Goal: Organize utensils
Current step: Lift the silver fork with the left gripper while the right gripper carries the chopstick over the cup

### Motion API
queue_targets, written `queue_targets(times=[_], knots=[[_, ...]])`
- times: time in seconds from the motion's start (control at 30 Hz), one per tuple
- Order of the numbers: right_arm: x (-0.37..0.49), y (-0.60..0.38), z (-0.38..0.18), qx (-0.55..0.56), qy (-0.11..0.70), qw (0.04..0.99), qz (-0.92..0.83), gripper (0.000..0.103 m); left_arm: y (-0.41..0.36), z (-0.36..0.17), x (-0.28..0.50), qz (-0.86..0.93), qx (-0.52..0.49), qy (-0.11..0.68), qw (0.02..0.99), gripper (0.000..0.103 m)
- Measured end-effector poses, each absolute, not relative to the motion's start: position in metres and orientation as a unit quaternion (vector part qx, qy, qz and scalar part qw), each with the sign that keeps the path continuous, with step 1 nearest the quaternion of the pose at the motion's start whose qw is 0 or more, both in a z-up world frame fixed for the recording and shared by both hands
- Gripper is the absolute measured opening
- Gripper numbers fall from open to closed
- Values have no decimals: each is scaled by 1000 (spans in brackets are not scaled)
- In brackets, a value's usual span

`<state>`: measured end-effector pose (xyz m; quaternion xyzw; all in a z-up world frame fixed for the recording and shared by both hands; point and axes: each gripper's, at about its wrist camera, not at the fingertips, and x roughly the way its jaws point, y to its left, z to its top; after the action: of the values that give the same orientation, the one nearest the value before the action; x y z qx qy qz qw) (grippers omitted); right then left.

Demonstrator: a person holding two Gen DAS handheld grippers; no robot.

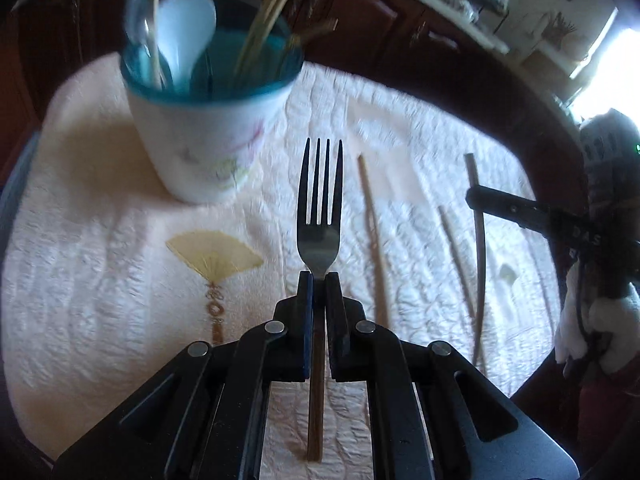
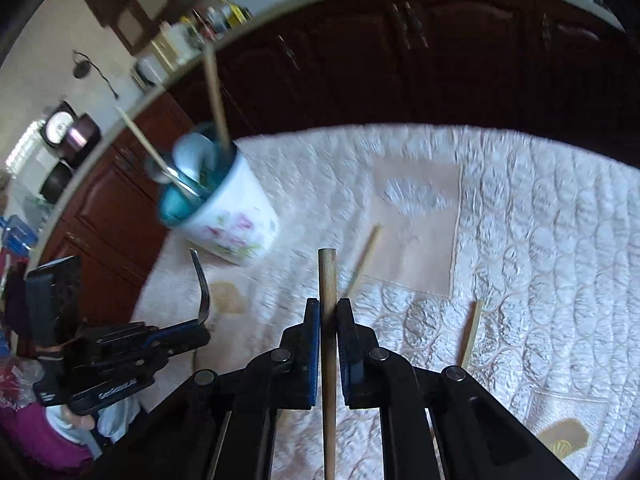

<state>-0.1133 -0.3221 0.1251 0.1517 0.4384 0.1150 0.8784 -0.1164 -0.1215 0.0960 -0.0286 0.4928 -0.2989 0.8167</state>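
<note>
My left gripper is shut on a metal fork, tines pointing ahead above the cloth. A white flowered cup with a teal inside stands ahead to the left and holds a white spoon and several chopsticks. My right gripper is shut on a wooden chopstick, which runs straight out between the jaws. The right wrist view shows the cup far left, and the left gripper with its fork at the left. Two loose chopsticks lie on the cloth.
A quilted white cloth with a yellow fan motif covers the table. Dark wooden cabinets stand beyond its far edge, under a cluttered counter. In the left wrist view the right gripper reaches in from the right with its chopstick.
</note>
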Motion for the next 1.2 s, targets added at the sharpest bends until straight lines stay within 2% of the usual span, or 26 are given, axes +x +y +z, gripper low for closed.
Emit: queue_targets(times=[0.6,0.9,1.2], knots=[[-162,-303,192,130,379,905,145,7,-81,158,-140,-301,-63,419,854,5],[-149,-286,229,111,348,916,164,7,-63,196,-137,-297,-72,382,872,5],[-118,-270,280,94,305,930,184,7,-43,245,-101,-266,-84,328,903,5]])
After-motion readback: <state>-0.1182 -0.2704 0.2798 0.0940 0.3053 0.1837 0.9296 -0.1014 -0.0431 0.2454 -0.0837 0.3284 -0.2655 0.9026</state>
